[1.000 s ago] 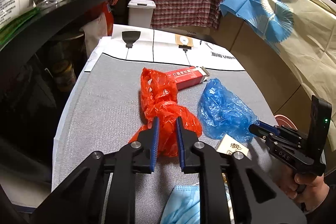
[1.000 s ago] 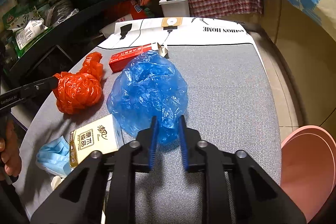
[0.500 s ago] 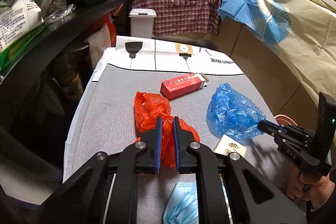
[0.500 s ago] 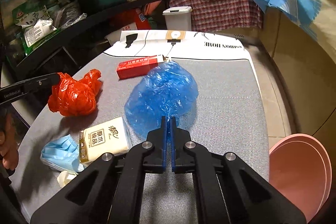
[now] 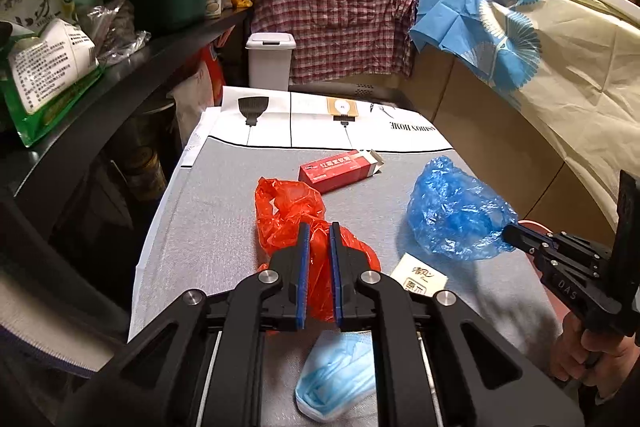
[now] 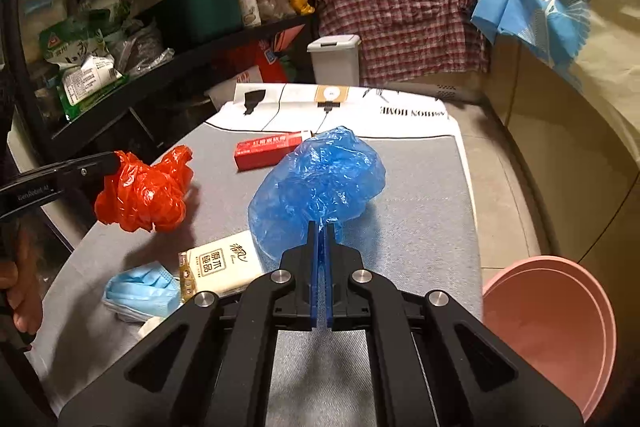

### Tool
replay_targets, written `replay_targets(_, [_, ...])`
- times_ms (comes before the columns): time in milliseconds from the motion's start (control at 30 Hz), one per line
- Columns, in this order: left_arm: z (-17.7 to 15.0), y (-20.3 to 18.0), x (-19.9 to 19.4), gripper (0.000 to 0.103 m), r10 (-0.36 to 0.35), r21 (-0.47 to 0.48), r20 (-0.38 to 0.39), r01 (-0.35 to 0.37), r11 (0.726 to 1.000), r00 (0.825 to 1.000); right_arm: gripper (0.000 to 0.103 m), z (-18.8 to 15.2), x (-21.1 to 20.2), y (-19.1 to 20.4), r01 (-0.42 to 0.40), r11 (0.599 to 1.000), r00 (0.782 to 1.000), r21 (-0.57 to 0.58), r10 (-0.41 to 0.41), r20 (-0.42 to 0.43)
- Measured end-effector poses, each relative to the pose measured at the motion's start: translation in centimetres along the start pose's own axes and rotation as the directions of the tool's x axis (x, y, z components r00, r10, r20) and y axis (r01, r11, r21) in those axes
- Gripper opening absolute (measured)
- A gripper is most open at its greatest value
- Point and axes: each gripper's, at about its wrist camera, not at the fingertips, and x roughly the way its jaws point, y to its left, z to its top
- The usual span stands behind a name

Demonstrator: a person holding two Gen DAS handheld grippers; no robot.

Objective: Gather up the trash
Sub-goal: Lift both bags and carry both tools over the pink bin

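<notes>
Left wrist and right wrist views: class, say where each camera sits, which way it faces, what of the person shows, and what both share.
Left wrist view: on the left gripper, facing along the table toward the white bin; it grips the red bag. A hand shows at right.
Right wrist view: on the right gripper, facing likewise; it grips the blue bag. A hand shows at left.
Shared: both bags, red box, tissue pack, face mask, bin.

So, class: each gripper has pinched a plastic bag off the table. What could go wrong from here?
1. The right gripper pinches only the blue bag's thin edge; it could slip or tear.
2. The red bag hangs loose from the left gripper and could snag the red box.
</notes>
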Motion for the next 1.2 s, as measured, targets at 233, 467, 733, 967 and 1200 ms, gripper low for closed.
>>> replay_targets(233, [-0.2, -1.2, -1.7, 0.009, -0.017, 0.010, 0.021, 0.017, 1.000, 1.000, 0.002, 0.6, -3.2, 0.4, 0.027, 1.000, 0.999, -0.015, -0.026, 0.036])
replay_targets(467, [-1.1, -2.1, -3.2, 0.009, -0.028, -0.013, 0.040, 0.028, 1.000, 0.999, 0.002, 0.3, -6.2, 0.2, 0.058, 0.998, 0.997, -0.026, -0.056, 0.057])
replay_targets(733, [-2.7, -3.4, -4.5, 0.009, -0.042, -0.012, 0.045, 0.042, 0.999, 0.998, 0.002, 0.0, -9.3, -0.4, 0.080, 0.996, 0.995, -0.026, -0.078, 0.069])
replay_targets(967, [-3.3, -4.6, -5.2, 0.009, -0.050, 0.002, 0.053, 0.050, 0.999, 0.997, 0.002, -0.5, -12.2, -2.4, 0.107, 0.994, 0.991, -0.020, -0.105, 0.086])
replay_targets(1200, [-3.9, -6.2, -5.5, 0.009, -0.063, 0.017, 0.051, 0.062, 0.998, 0.997, 0.002, -1.4, -14.7, -4.8, 0.136, 0.991, 0.986, 0.012, -0.137, 0.098])
